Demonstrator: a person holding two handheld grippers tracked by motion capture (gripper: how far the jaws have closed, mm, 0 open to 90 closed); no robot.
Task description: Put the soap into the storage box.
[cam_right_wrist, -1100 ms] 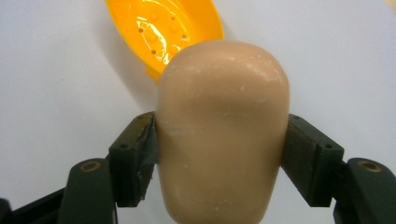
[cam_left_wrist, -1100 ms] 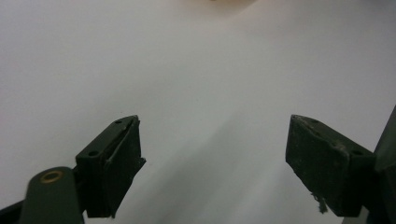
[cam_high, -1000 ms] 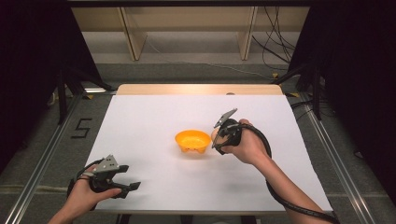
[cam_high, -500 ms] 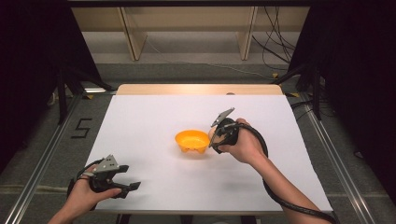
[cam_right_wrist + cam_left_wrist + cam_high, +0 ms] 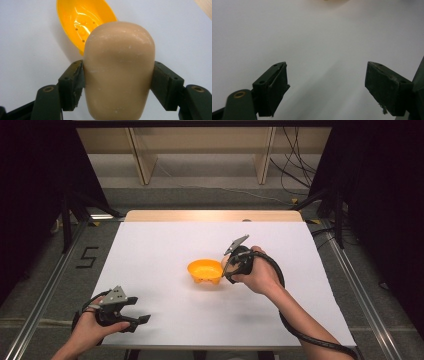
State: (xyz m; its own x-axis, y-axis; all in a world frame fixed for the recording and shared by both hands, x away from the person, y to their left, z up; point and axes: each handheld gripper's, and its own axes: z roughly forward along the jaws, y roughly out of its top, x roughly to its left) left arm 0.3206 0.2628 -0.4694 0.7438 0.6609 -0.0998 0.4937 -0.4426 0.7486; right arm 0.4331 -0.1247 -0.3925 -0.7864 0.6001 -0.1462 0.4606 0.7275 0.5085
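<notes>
Soap (image 5: 119,72), a beige rounded bar, sits clamped between the pads of our right tongs (image 5: 119,75), which squeeze it from both sides. In the high view we hold the right tongs (image 5: 231,265) just beside the right rim of the orange soap dish (image 5: 205,271), which stands near the middle of the white tabletop (image 5: 150,250). Compared with a second ago almost nothing has shifted: the right hand has stayed at the dish's edge, the grip has kept the same width, and the dish has not moved. We read that as a pause at the brink of placing, with the bar aimed towards the dish but not yet over its hollow. From the right gripper view the soap dish (image 5: 82,22) shows a glossy, perforated floor, lying beyond the bar and empty. Our left tongs (image 5: 131,316) rest low at the near left of the tabletop, well apart from the dish; the left gripper view shows the left tongs (image 5: 327,87) spread wide with nothing between them. Next, we judge, the bar must travel a little further over the dish before we let go.
</notes>
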